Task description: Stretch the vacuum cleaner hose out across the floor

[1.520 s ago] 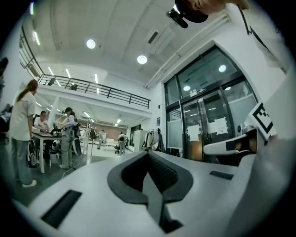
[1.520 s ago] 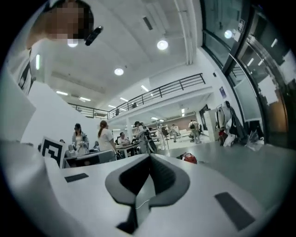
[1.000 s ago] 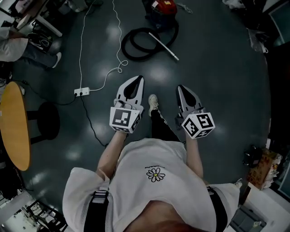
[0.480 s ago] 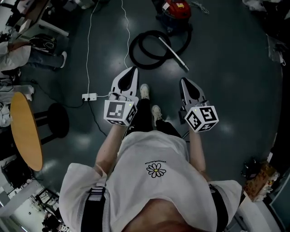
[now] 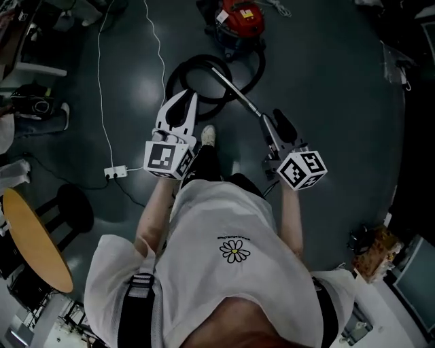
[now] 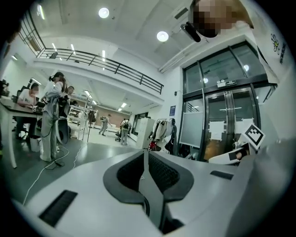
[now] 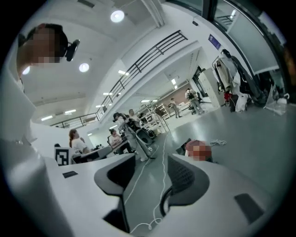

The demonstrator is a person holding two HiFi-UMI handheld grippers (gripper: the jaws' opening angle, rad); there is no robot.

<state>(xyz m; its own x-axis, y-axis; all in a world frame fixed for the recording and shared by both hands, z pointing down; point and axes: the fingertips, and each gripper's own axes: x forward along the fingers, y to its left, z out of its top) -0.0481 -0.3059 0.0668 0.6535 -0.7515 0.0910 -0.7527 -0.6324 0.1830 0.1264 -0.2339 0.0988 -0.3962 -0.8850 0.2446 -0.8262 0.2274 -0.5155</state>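
In the head view the red vacuum cleaner stands at the top, and its black hose lies coiled on the dark floor in front of it. A metal wand runs from the coil toward the lower right. My left gripper is shut and empty, its tip over the coil's near left edge; its jaws meet. My right gripper hovers by the wand's near end. Its jaws have just been opening, and in the right gripper view the right gripper shows only floor in the gap.
A white cable runs down the floor to a power strip on the left. A round wooden table and a black stool stand at the lower left. Boxes sit at the lower right. My shoe is between the grippers.
Both grippers have advanced toward the vacuum cleaner, so the coil and wand now lie right at their tips. The right gripper's jaws have parted. The hose itself has not moved.
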